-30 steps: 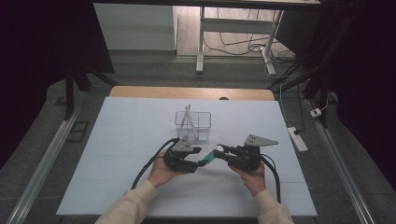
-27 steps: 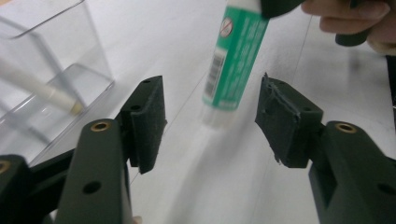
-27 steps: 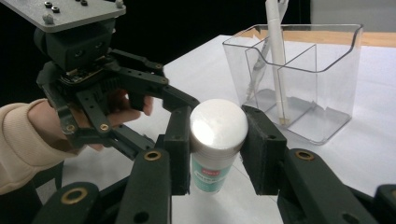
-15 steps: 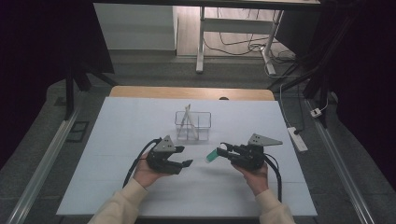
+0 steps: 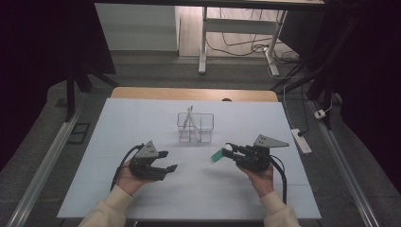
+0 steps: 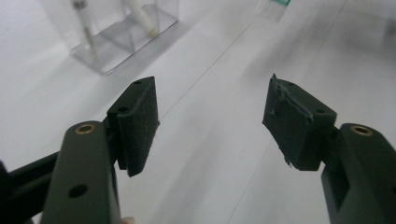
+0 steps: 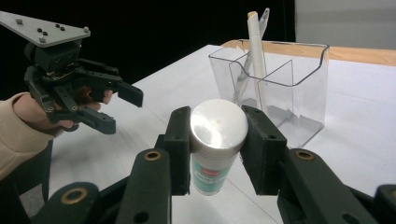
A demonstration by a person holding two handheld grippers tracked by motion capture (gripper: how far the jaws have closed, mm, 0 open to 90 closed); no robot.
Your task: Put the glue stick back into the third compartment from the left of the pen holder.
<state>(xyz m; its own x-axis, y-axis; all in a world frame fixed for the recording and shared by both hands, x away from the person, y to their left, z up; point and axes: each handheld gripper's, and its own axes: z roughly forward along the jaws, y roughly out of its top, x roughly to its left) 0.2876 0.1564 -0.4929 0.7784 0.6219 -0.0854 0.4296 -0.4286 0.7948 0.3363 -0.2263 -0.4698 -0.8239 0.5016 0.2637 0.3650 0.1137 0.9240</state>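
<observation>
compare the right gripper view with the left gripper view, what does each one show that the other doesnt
Right gripper view alone: the right gripper with its jaws clamped on a small bottle with a silver end and a green and white label, and farther off the left gripper in a hand, its jaws having just been opening with nothing between them.

Left gripper view alone: that gripper's own black pads close up, spread over bare white table.

Both: the clear compartmented holder with white pens standing in it.
</observation>
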